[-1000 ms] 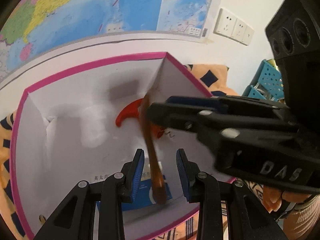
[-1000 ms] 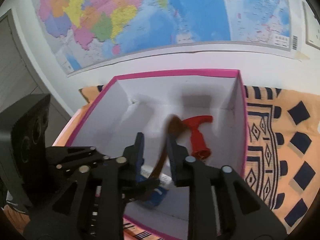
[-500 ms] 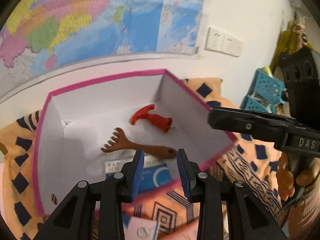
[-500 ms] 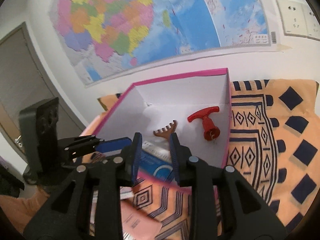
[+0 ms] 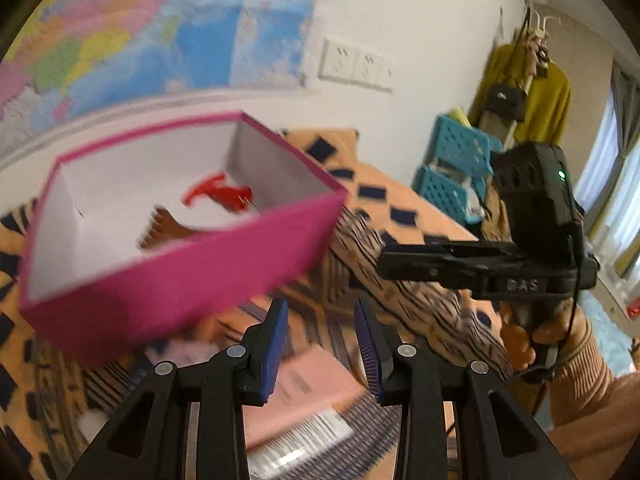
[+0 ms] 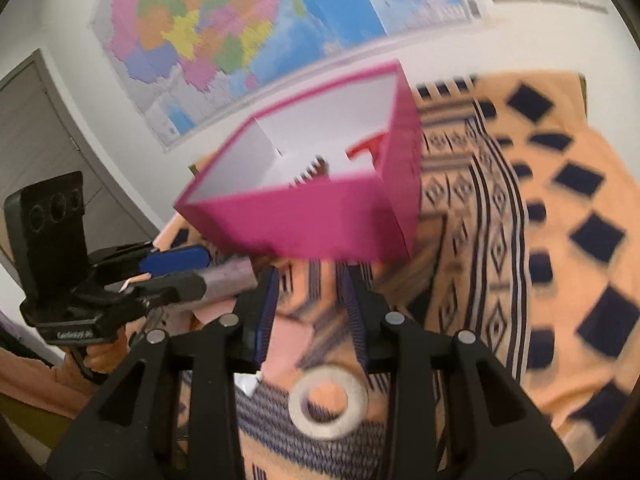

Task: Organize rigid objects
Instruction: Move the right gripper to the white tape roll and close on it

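The cloth (image 6: pixel 560 184), orange with dark diamonds, covers the surface, and everything here is placed against the pink box (image 5: pixel 172 256), which sits on it below the wall map (image 6: pixel 224 36). Inside the box lie a red T-handled tool (image 5: pixel 218 196) toward the far corner and a brown rake-shaped piece (image 5: pixel 168 228) nearer the front wall. The left gripper (image 5: pixel 320 344) points down and forward just in front of the box, over a pink card (image 5: pixel 308 396) lying on the cloth; its fingers stand a small gap apart with nothing between them. The right gripper (image 6: pixel 310 312) hangs in front of the box's near corner, tilted down, its jaws opening and empty, with a metal ring (image 6: pixel 328 404) on the cloth below them, nearer the camera than the box. A hand (image 5: pixel 532 344) in an orange sleeve grips the right tool's handle, to the right of the box. A second ago both grippers were over the box interior, the right one releasing the rake; since then both have drawn back out, the box now shows its outer pink wall, and the rake rests inside.
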Available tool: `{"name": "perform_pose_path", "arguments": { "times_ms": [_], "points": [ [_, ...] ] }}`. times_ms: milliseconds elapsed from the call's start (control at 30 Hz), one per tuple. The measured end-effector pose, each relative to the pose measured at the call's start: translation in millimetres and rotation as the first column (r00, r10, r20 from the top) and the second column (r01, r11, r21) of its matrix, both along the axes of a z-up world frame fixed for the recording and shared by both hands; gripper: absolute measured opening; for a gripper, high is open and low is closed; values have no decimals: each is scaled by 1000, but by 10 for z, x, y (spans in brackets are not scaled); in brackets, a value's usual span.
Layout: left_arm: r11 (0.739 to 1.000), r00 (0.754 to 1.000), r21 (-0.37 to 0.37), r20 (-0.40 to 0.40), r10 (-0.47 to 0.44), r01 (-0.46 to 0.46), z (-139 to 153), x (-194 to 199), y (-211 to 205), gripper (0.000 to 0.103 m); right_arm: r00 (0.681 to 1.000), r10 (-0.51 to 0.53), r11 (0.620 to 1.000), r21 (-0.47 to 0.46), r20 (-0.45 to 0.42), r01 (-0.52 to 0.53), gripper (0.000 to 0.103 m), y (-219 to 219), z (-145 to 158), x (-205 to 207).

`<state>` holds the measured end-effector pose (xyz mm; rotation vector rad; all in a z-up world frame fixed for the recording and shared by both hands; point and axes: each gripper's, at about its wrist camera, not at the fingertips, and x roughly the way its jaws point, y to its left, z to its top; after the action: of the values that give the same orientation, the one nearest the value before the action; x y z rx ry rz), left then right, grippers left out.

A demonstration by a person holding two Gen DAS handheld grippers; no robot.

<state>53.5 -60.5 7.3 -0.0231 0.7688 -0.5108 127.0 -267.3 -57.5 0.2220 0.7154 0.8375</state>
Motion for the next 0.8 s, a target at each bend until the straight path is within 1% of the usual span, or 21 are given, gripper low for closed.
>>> {"name": "perform_pose_path", "arguments": {
  "times_ms": [67,133,267,433,600,700,800],
  "points": [
    [1000,1000,0,-23,-18,18,-99,-27,-67,35,1000,-15,1000,-16,-20,15,36,-18,-96,-33],
    [999,998,-17,-55,-39,38,-186,-55,-125,35,999,-23,999,-26,-31,22,36,-29,-162,-71],
    [997,994,-24,-88,-68,67,-293,-66,-241,35,998,-34,997,-69,-47,31,36,-14,-264,-132],
    [995,987,-22,-126,-98,96,-417,-97,-352,35,996,-49,995,-89,-74,43,36,-37,-368,-172],
    [994,982,-27,-154,-113,110,-495,-97,-376,35,994,-68,990,-127,-85,57,36,-52,-442,-213],
    [992,977,-42,-173,-126,120,-530,-94,-388,35,994,-63,989,-143,-90,49,36,-34,-479,-231],
    [992,975,-31,-183,-129,125,-561,-89,-418,35,994,-52,987,-156,-93,37,36,3,-520,-251]
  ]
}}
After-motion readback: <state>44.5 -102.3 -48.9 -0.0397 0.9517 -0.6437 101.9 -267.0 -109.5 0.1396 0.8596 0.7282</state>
